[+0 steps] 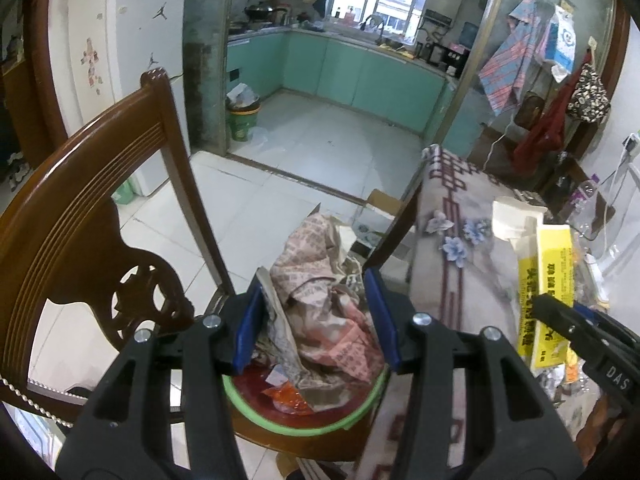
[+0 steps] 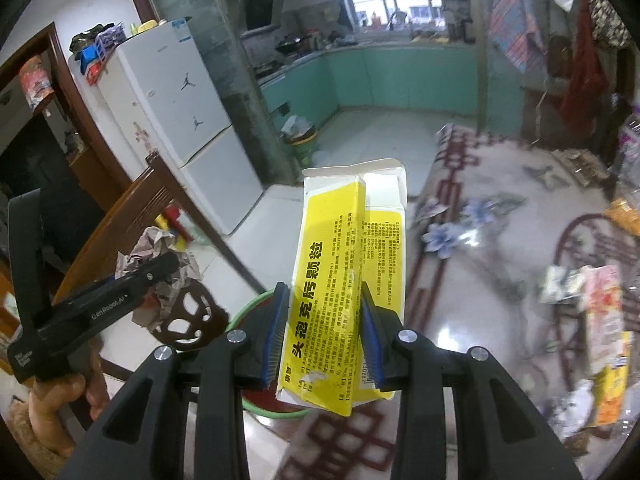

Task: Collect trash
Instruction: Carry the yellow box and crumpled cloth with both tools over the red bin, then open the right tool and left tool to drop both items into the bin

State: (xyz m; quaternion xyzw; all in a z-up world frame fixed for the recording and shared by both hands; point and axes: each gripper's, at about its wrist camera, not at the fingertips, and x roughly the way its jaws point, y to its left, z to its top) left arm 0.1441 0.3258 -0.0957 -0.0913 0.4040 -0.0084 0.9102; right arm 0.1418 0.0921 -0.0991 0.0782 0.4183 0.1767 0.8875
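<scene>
While both claws pinch trash near the table's left edge, each camera catches things the other misses:

Left gripper [image 1: 316, 320]: its blue pads [image 1: 250, 326] press in on a wad of crumpled newspaper [image 1: 320, 280], pinkish and printed, which bulges up between them.

Right gripper [image 2: 325, 330]: pinched on a flattened yellow medicine box [image 2: 344, 264] with black print, its white flap open at the far end.

Green-rimmed bin [image 1: 352, 420]: directly under the newspaper, by the wooden chair [image 1: 80, 208]; in the left view its dark red inside holds an orange wrapper [image 1: 288, 398]. The right view shows only an arc of the green rim [image 2: 244, 312] behind the box.

Left view alone: the box [image 1: 548, 280] off to the right with the right claw's black fingers on it, over the flowered tablecloth [image 1: 452, 240].

Right view alone: more litter [image 2: 600, 340] far right on the tablecloth, blurred; a white fridge [image 2: 168, 92]; the left gripper [image 2: 160, 268] seen from the side with the paper wad [image 2: 168, 276] at its tip, and the person's hand [image 2: 60, 404] on its handle.

Both views: a green bucket [image 1: 242, 118] of rubbish at the kitchen doorway, far across the tiled floor [image 1: 320, 140].
</scene>
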